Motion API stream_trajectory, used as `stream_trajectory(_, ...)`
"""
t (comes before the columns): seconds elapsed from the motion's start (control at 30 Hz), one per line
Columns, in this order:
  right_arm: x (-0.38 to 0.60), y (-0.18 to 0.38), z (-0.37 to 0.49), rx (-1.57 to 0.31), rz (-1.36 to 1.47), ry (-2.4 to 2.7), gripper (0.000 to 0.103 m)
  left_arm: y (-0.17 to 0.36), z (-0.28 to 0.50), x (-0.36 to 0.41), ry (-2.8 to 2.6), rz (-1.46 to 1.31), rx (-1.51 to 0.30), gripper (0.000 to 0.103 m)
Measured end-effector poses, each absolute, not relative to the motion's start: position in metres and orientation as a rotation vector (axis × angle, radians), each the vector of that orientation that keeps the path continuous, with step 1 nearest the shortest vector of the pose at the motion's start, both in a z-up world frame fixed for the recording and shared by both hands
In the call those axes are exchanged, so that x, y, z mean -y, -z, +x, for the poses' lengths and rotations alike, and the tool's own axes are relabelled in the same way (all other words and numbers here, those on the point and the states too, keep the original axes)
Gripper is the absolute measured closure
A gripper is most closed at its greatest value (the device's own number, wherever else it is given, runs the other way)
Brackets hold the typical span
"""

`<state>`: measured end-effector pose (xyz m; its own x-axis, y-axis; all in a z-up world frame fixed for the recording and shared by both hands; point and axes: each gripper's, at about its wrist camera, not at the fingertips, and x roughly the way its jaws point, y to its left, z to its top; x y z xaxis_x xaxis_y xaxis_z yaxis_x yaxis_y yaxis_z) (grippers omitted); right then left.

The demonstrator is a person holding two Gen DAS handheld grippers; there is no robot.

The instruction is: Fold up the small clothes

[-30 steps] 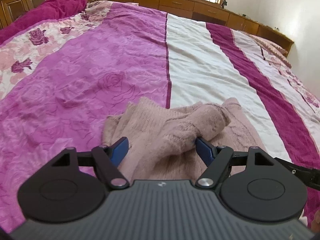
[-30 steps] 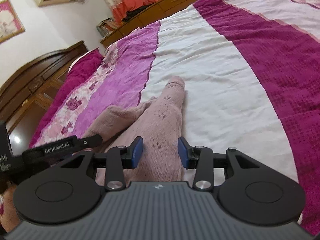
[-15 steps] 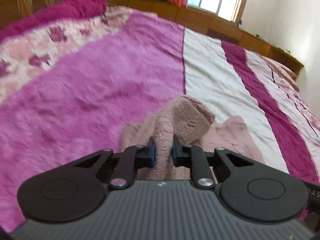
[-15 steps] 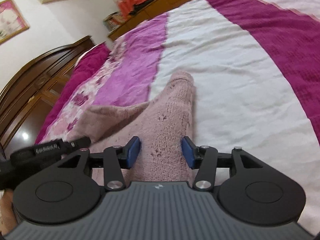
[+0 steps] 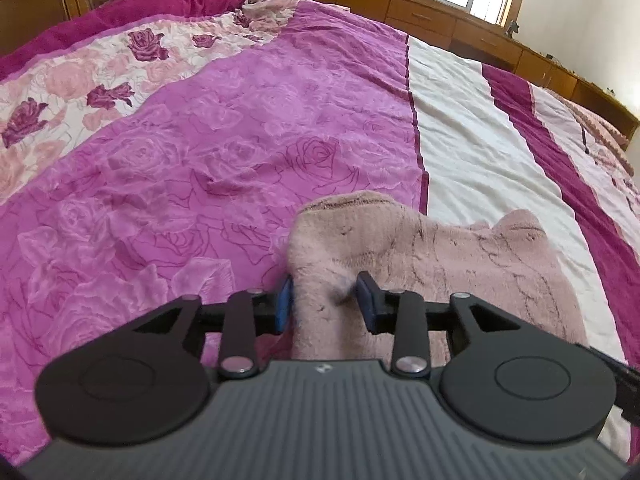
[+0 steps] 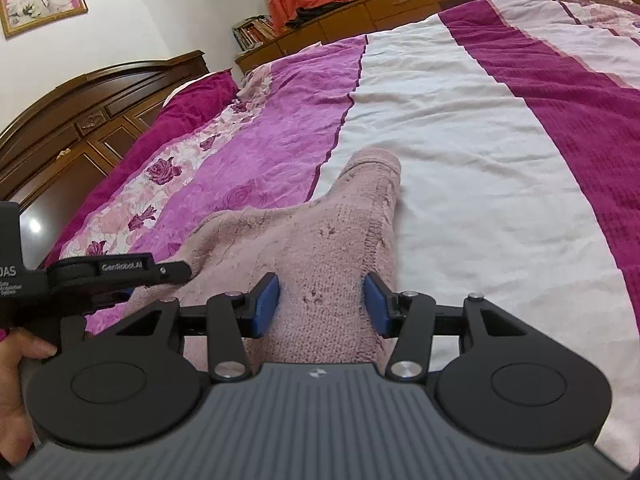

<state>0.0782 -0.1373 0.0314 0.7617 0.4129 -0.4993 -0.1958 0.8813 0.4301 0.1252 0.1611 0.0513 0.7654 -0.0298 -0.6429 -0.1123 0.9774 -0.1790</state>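
Pink knit garment (image 5: 432, 256) lies on bedspread (image 5: 200, 152), across purple-white seam. My left gripper (image 5: 326, 300) jaws apart, fabric between, unpinched. Right gripper (image 6: 320, 304) likewise apart, straddling garment. Advise: close squarely on edges before lifting, keep fold aligned.

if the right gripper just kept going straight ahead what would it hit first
Probably the pink knit garment: it already lies between the right gripper pads, jaws open, and its sleeve runs on ahead. Past that, only the bedspread.
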Motion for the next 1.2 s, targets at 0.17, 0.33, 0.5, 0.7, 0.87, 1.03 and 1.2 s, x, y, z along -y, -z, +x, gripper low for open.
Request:
stream_trajectory(0.17, 0.142, -0.036, 0.069, -0.561, 0.43, -0.328, 0.047, -0.072, 0.118, -0.159, 0.013, -0.235, -0.639, 0.066)
stream_trajectory(0.33, 0.137, -0.038, 0.069, -0.562, 0.393, -0.338, 0.047, -0.086, 0.119, -0.143, 0.06, -0.2, -0.563, 0.066)
stream_trajectory(0.5, 0.129, -0.038, 0.068, -0.568, 0.336, -0.358, 0.047, -0.068, 0.137, -0.132, 0.105, -0.185, -0.595, 0.066)
stream_trajectory(0.7, 0.129, -0.035, 0.072, -0.588, 0.367, -0.39, 0.047, -0.029, 0.153, -0.138, -0.004, -0.124, -0.702, 0.064)
stream_trajectory(0.87, 0.116, -0.036, 0.072, -0.585, 0.305, -0.395, 0.047, -0.027, 0.144, -0.141, -0.016, -0.08, -0.692, 0.064)
stream_trajectory(1.03, 0.123, -0.038, 0.074, -0.598, 0.371, -0.398, 0.047, -0.037, 0.131, -0.148, -0.011, -0.102, -0.707, 0.063)
stream_trajectory(1.2, 0.145, -0.039, 0.077, -0.613, 0.465, -0.377, 0.047, -0.05, 0.11, -0.155, -0.003, -0.121, -0.74, 0.038)
